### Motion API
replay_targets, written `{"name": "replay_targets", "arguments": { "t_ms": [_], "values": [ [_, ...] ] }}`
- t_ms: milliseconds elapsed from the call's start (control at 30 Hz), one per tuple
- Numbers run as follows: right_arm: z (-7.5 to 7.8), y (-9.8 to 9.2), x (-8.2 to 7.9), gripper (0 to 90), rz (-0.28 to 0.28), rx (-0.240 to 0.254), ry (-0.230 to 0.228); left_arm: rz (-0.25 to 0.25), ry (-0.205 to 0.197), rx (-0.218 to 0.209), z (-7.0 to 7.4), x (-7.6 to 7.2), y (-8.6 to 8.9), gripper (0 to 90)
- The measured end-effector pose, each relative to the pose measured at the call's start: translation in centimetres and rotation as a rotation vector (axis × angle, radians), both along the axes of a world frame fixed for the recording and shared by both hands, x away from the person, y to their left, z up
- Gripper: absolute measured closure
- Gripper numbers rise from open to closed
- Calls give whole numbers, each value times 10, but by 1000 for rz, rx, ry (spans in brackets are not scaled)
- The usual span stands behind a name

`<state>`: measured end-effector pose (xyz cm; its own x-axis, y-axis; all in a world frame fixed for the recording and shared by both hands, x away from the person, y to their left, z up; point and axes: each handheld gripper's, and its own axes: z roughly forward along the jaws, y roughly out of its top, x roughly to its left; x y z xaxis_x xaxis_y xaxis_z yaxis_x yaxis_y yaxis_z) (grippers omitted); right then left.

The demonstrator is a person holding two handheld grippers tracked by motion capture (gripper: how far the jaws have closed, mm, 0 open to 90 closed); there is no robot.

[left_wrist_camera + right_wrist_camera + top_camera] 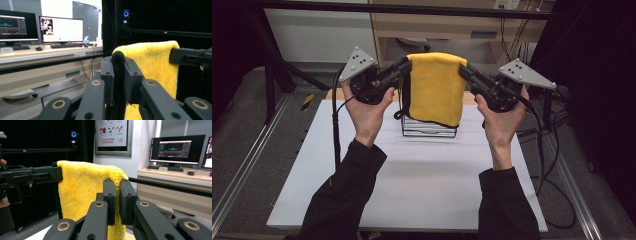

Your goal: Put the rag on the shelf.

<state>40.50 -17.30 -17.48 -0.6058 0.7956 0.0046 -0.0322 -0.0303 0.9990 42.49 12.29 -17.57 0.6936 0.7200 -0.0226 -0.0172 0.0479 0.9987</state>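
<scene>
**Yellow towel held up between both grippers**

Yellow, thick-piled towel (435,87) with a black stitched edge hangs folded over, top edge level, lower part draping down in front of a wire rack (428,128). The rack is thin black wire, box-shaped, standing at the far middle of the white table (412,180). Whether the towel's hem touches the rack cannot be told.

Left gripper (404,67) is clamped on the towel's left top corner; in the left gripper view the black jaws pinch the dark hem between them. Right gripper (463,70) is clamped on the right top corner; in the right gripper view its jaws close on the fluffy pile.

Left hand (366,107) and right hand (502,117) are raised above the table, wrists bent back, black sleeves entering from the bottom. Each gripper carries a grey triangular plate, tilted outward
</scene>
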Motion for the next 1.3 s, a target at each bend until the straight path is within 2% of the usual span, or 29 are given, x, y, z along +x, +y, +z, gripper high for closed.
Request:
{"name": "replay_targets", "arguments": {
  "t_ms": [133,367,633,833,1033,1167,1300],
  "values": [
    [10,2,5,852,-5,1,-13,13,-13,9,10,5,-1,791],
    [27,3,13,852,-15,6,-31,13,-21,-7,27,14,0,791],
    [44,4,23,852,-28,11,-53,21,-41,-3,46,22,-1,791],
    [51,5,31,852,-39,16,-59,24,-38,-5,52,32,0,791],
    [56,9,39,852,-43,22,-65,25,-33,-29,56,42,2,791],
    [59,11,44,852,-45,28,-67,33,-32,-24,61,48,3,791],
    [63,12,50,852,-51,29,-74,41,-49,-12,67,53,2,791]
  ]
}}
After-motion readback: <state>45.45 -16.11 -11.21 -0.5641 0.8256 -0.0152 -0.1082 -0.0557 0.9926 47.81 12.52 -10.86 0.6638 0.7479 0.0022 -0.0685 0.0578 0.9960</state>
